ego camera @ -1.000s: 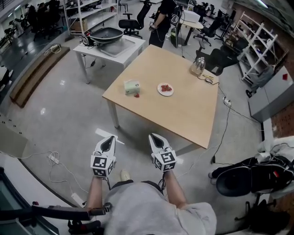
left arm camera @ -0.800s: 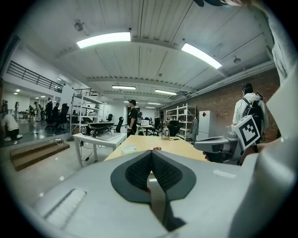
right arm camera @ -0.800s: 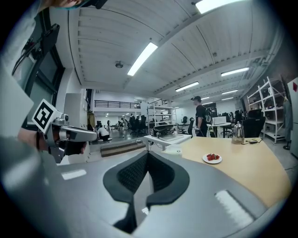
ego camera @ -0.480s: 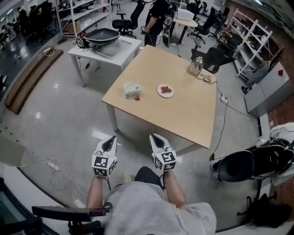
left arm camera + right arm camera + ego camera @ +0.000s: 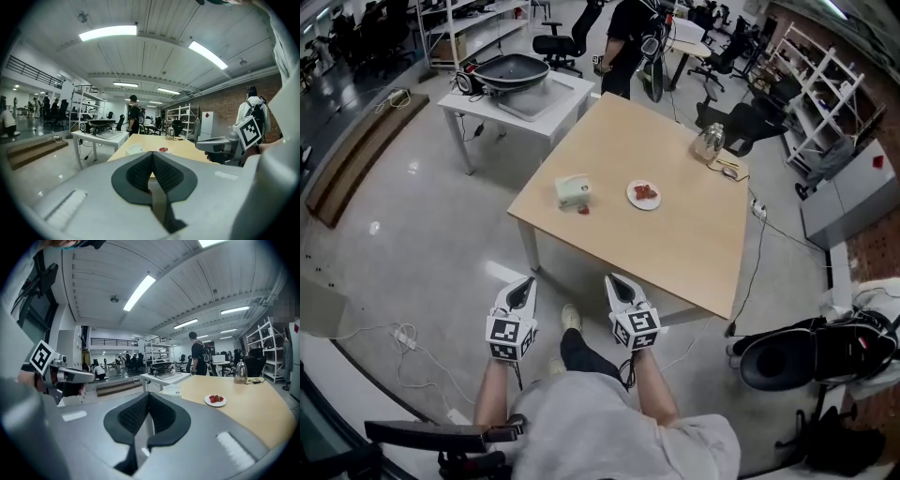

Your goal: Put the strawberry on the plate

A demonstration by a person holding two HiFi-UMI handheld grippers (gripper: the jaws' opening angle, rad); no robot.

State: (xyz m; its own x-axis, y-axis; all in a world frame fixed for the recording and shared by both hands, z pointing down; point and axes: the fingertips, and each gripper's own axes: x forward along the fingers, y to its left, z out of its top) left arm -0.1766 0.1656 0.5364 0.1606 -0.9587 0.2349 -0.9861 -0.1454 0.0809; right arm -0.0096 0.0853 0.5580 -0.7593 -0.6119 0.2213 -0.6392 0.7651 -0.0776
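A lone red strawberry (image 5: 584, 210) lies on the wooden table (image 5: 675, 244) next to a pale green box (image 5: 572, 190). To its right stands a white plate (image 5: 644, 194) with strawberries on it, also seen as the plate (image 5: 215, 400) in the right gripper view and the plate (image 5: 164, 150) in the left gripper view. Both grippers are held low over the floor, well short of the table's near edge. My left gripper (image 5: 525, 284) (image 5: 152, 154) is shut and holds nothing. My right gripper (image 5: 614, 281) (image 5: 148, 397) is likewise shut and empty.
A white side table (image 5: 562, 94) with a dark basin (image 5: 516, 70) stands at the far left. A person (image 5: 623, 37) stands beyond the wooden table. A glass kettle (image 5: 708, 141) sits at its far corner. Cables (image 5: 403, 333) lie on the floor; black bags (image 5: 806, 352) lie right.
The person has stepped towards the table: a leg and shoe now show between the grippers. Both grippers stay shut and level, side by side.
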